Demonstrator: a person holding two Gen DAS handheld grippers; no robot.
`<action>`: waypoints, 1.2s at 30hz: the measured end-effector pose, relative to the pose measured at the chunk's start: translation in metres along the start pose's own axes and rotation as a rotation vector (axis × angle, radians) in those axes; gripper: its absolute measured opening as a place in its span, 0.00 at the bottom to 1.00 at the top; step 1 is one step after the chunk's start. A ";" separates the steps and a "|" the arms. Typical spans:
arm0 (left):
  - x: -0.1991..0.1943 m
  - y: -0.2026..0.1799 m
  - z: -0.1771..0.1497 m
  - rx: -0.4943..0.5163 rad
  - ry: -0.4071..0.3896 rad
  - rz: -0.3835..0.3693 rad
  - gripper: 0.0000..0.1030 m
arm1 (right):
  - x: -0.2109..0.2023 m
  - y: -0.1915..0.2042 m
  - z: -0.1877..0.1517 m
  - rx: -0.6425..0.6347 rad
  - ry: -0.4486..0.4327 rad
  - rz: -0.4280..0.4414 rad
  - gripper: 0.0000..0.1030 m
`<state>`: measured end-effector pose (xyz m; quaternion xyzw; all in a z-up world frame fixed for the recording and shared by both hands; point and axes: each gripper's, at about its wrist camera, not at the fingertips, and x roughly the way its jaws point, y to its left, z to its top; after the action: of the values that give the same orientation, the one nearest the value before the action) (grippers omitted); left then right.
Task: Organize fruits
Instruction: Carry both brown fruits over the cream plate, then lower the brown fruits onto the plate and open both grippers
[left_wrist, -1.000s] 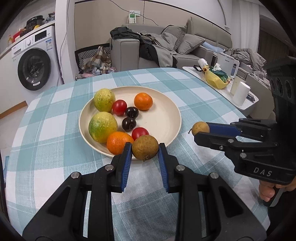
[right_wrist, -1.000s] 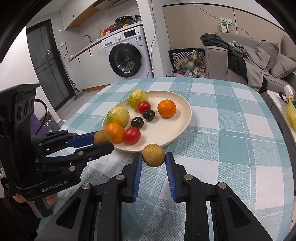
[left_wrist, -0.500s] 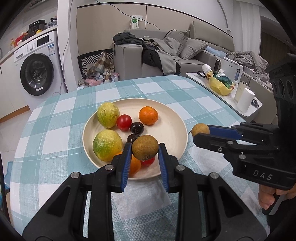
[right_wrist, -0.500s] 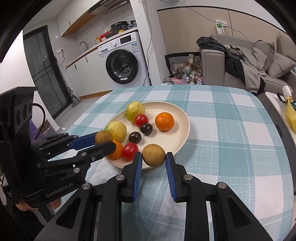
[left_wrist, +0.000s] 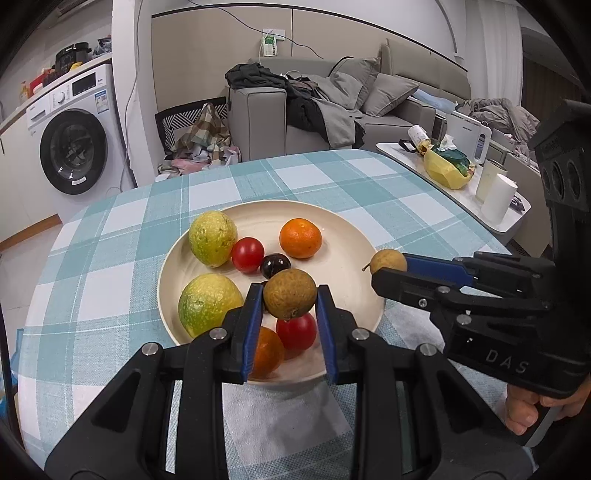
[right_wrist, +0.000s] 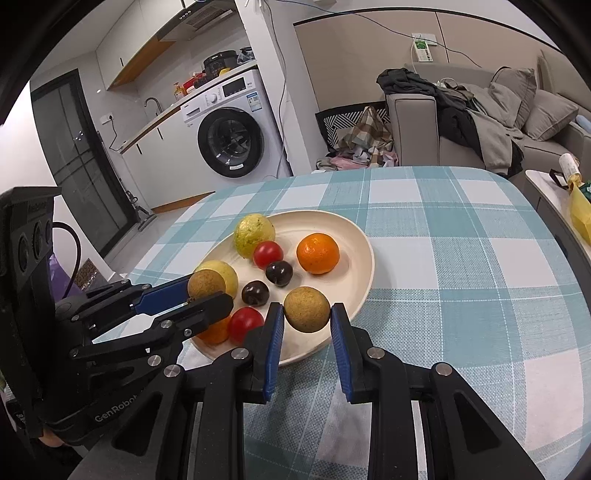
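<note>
A cream plate (left_wrist: 343, 236) (right_wrist: 332, 225) on the checked table holds two green-yellow fruits (left_wrist: 212, 238), oranges (left_wrist: 300, 238), red tomatoes (left_wrist: 247, 254) and dark cherries (left_wrist: 275, 265). My left gripper (left_wrist: 290, 299) is shut on a brown longan (left_wrist: 290, 298) and holds it over the plate's near side. My right gripper (right_wrist: 306, 310) is shut on a second brown longan (right_wrist: 306, 309) above the plate's right rim. Each gripper also shows in the other view, the right one (left_wrist: 388, 267) and the left one (right_wrist: 208, 290).
The round table with teal checked cloth (left_wrist: 332, 177) drops off at its far and side edges. A side table (left_wrist: 461, 184) with a yellow bag, cups and a paper roll stands to the right. A washing machine (right_wrist: 232, 136) and sofa (left_wrist: 332, 110) are behind.
Both grippers have lifted and moved forward with their longans, from the plate's near edge to over the plate. The fruits on the plate have not moved.
</note>
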<state>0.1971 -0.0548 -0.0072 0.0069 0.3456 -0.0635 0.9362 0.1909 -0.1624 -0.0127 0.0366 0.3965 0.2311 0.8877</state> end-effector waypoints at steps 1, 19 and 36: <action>0.002 0.000 0.000 -0.001 0.000 0.002 0.25 | 0.001 0.000 0.000 0.000 0.000 -0.002 0.26; 0.022 -0.004 -0.006 0.023 0.003 -0.017 0.25 | 0.010 0.002 -0.004 -0.023 0.008 -0.031 0.26; 0.020 -0.004 -0.008 0.043 -0.003 0.002 0.35 | 0.000 -0.008 -0.002 -0.012 -0.022 -0.079 0.54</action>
<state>0.2068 -0.0608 -0.0265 0.0273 0.3428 -0.0699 0.9364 0.1930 -0.1700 -0.0161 0.0180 0.3866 0.1978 0.9006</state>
